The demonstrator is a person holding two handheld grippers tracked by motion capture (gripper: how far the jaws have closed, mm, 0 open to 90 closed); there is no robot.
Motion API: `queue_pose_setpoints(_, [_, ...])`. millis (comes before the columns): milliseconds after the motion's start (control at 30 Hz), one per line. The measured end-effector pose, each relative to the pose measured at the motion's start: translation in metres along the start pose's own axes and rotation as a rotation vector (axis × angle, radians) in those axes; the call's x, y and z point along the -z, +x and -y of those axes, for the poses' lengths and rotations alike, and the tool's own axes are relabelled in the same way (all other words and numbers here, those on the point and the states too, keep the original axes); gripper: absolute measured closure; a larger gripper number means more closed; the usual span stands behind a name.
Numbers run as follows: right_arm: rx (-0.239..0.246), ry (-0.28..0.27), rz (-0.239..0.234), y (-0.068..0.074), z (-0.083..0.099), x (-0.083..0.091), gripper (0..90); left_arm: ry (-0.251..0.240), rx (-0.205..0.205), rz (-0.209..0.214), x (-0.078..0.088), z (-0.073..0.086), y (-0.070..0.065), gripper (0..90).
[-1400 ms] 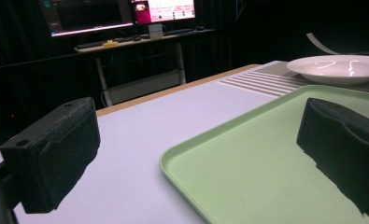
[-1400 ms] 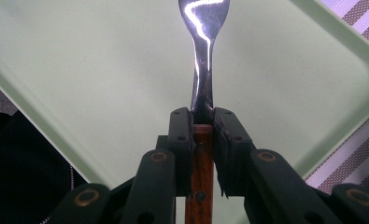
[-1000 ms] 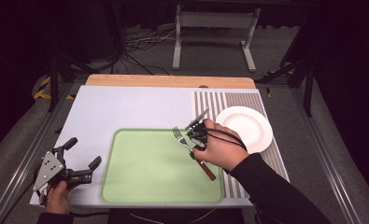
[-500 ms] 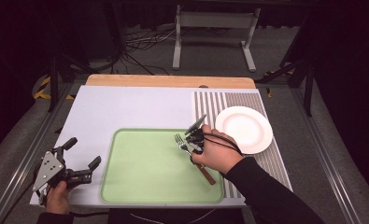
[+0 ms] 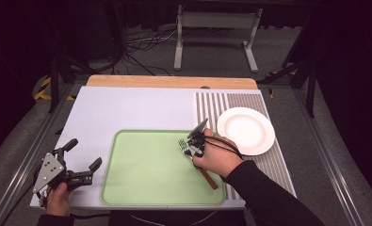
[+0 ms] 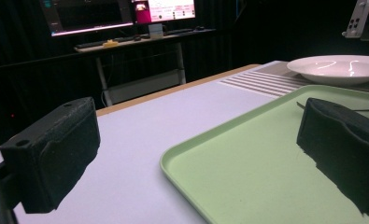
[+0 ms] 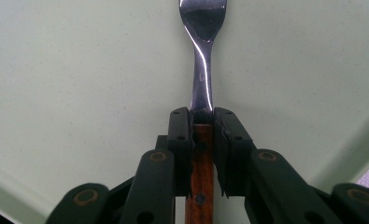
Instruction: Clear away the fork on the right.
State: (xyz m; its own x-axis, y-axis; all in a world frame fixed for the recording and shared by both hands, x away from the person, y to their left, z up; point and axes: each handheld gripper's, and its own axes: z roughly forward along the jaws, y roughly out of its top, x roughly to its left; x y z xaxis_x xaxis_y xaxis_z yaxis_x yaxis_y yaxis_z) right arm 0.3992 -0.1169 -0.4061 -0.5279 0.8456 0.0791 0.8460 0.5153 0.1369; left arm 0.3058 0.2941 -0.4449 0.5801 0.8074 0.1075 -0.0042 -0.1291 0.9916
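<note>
Your right claw (image 5: pixel 196 141) has carried fork (image 5: pixel 185 147) toward near edge of green tray (image 5: pixel 141 188), away from white plate (image 5: pixel 246 129). Jaws clamped on wooden handle where metal neck begins. Step looks like setting fork down on tray; next: lower, release. Left claw (image 5: pixel 82 157) gaping, idle, left of tray. Tines cut off in right gripper view; fork-tray contact unclear.
</note>
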Motion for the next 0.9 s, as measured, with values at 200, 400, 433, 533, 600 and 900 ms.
queue_pose_setpoints(200, [-0.016, 0.009, 0.002, 0.0001, 0.0001, -0.0023, 77.5, -0.001, 0.0, 0.0, 0.0, 0.0, 0.0, 0.0])
queue_pose_setpoints(400, [-0.022, 0.019, -0.001, 0.0003, 0.0, -0.0037, 77.5, -0.001, 0.003, -0.001, 0.0001, 0.0, -0.0001, 0.0])
queue_pose_setpoints(433, [-0.023, 0.019, -0.001, 0.0004, 0.0, -0.0038, 77.4, -0.002, 0.004, -0.001, 0.0001, 0.0, -0.0002, 0.0])
queue_pose_setpoints(533, [-0.024, 0.023, -0.003, 0.0003, 0.0001, -0.0042, 77.0, -0.002, 0.004, -0.001, 0.0, 0.0, -0.0003, 0.0])
queue_pose_setpoints(600, [-0.021, 0.026, -0.009, 0.0, 0.0002, -0.0049, 72.9, 0.0, -0.001, 0.0, 0.0, -0.0001, 0.0, 0.0])
queue_pose_setpoints(900, [0.045, -0.064, -0.031, -0.0008, -0.0022, 0.0015, 53.0, -0.001, 0.003, -0.002, 0.0001, -0.0001, -0.0003, 0.0])
